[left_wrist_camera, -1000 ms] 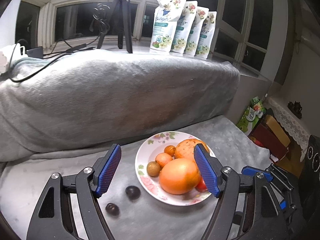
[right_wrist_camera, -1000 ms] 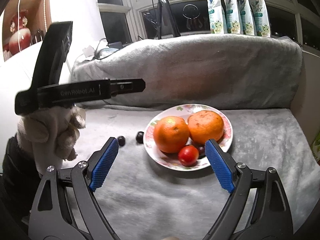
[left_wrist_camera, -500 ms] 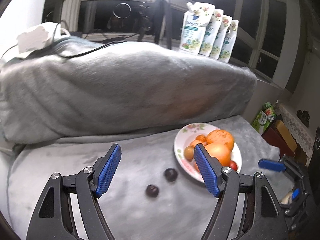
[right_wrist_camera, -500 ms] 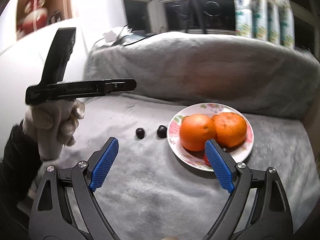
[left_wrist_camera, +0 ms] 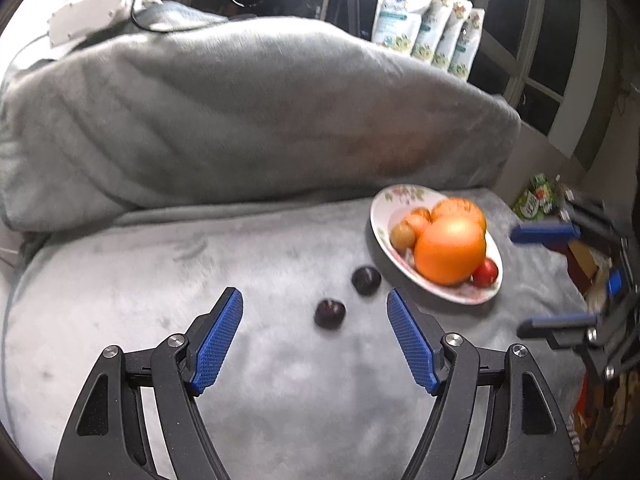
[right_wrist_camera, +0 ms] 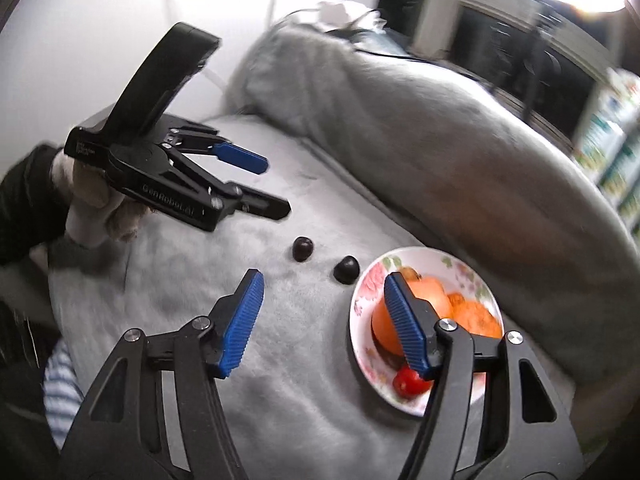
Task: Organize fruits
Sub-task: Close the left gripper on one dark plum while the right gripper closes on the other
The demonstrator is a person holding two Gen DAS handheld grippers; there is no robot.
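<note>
A floral white plate [left_wrist_camera: 382, 216] [right_wrist_camera: 366, 300] on the grey blanket holds two large oranges [left_wrist_camera: 450, 250], small orange fruits, a brownish fruit [left_wrist_camera: 402, 235] and a small red fruit [left_wrist_camera: 486, 274] [right_wrist_camera: 406, 386]. Two dark plums lie loose left of the plate: one [left_wrist_camera: 330, 313] [right_wrist_camera: 303, 249] farther, one [left_wrist_camera: 366, 280] [right_wrist_camera: 346, 270] by the rim. My left gripper [left_wrist_camera: 314, 344] [right_wrist_camera: 268, 186] is open and empty, just short of the farther plum. My right gripper [right_wrist_camera: 322, 324] [left_wrist_camera: 548, 276] is open and empty, its right finger in front of the plate.
A tall grey blanket-covered backrest [left_wrist_camera: 240, 120] rises behind the seat. Several refill pouches [left_wrist_camera: 424, 28] stand on the windowsill with a tripod. Boxes and bags [left_wrist_camera: 536, 200] sit beyond the right edge. A white power strip [left_wrist_camera: 88, 12] lies on top left.
Both grippers have swung left and lower toward the loose plums. The left gripper now frames the farther plum; the plate has shifted right in both views.
</note>
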